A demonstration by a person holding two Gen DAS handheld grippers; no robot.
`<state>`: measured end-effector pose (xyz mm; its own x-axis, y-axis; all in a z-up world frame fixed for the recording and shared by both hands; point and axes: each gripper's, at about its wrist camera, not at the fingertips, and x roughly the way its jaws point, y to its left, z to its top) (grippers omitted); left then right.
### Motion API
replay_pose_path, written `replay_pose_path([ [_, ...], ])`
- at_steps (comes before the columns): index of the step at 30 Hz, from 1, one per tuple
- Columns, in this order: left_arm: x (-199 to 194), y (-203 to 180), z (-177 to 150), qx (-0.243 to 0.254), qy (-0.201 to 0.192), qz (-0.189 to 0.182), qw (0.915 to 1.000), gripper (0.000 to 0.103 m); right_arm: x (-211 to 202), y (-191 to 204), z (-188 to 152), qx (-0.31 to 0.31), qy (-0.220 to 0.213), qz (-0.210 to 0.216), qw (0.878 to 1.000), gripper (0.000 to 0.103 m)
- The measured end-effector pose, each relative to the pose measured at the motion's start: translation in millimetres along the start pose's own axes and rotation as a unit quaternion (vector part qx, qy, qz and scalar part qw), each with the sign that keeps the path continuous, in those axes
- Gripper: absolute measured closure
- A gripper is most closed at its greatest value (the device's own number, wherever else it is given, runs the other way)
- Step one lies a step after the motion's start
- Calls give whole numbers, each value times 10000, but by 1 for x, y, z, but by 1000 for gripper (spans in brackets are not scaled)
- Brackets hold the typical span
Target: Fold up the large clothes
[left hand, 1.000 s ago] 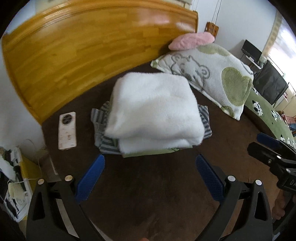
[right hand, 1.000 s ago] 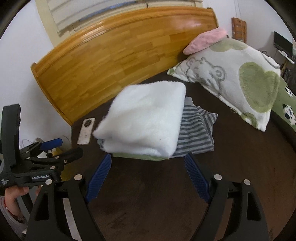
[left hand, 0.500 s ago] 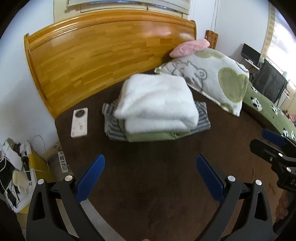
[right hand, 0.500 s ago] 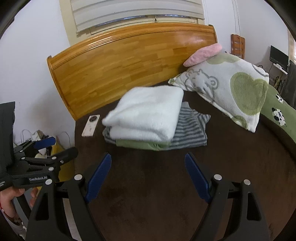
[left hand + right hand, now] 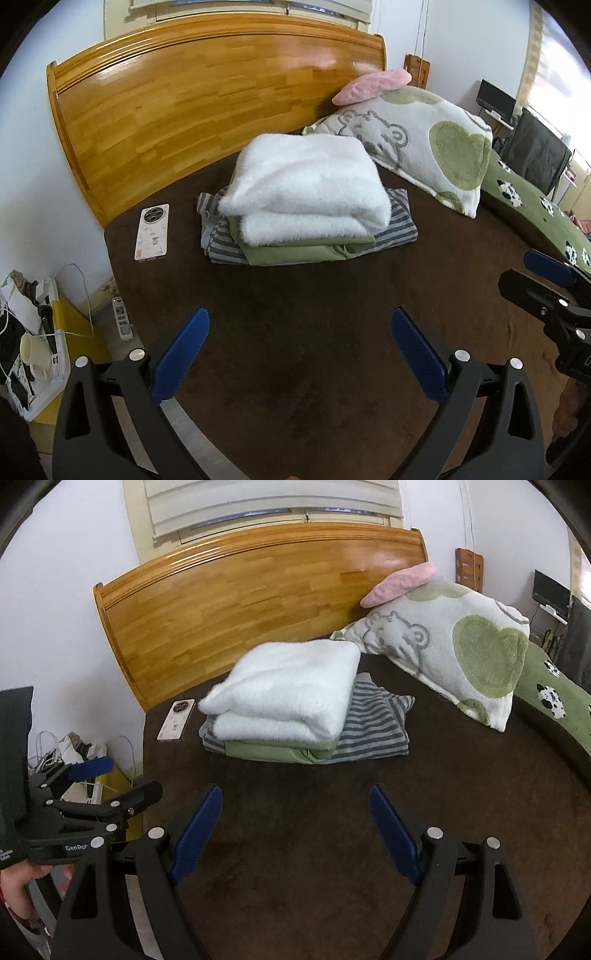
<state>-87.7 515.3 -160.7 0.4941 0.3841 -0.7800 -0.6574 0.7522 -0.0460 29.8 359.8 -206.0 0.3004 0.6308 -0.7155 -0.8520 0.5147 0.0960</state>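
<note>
Resting at 12 o'clock on brown bed (image 5: 295,369): 1 folded stack (image 5: 306,199), white fleece topmost. Left gripper (image 5: 299,332) and right gripper (image 5: 295,808) at 6 o'clock, both wide, empty.

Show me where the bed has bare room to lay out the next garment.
The brown bedspread is bare between the folded stack and both open tools, left tool, right tool. A narrower bare strip lies between stack and phone. It is crowded toward the headboard and the bear-print pillow.
</note>
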Motion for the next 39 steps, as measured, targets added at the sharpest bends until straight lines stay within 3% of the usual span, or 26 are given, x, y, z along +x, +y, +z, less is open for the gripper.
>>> replay_pose_path([
  [22,-6,1,28,-77,-346,58,9994,7,1,-4,16,61,-109,-67,9999,22],
  [39,-9,-3,26,-90,-490,67,9987,7,3,-6,19,56,-72,-87,9999,22],
])
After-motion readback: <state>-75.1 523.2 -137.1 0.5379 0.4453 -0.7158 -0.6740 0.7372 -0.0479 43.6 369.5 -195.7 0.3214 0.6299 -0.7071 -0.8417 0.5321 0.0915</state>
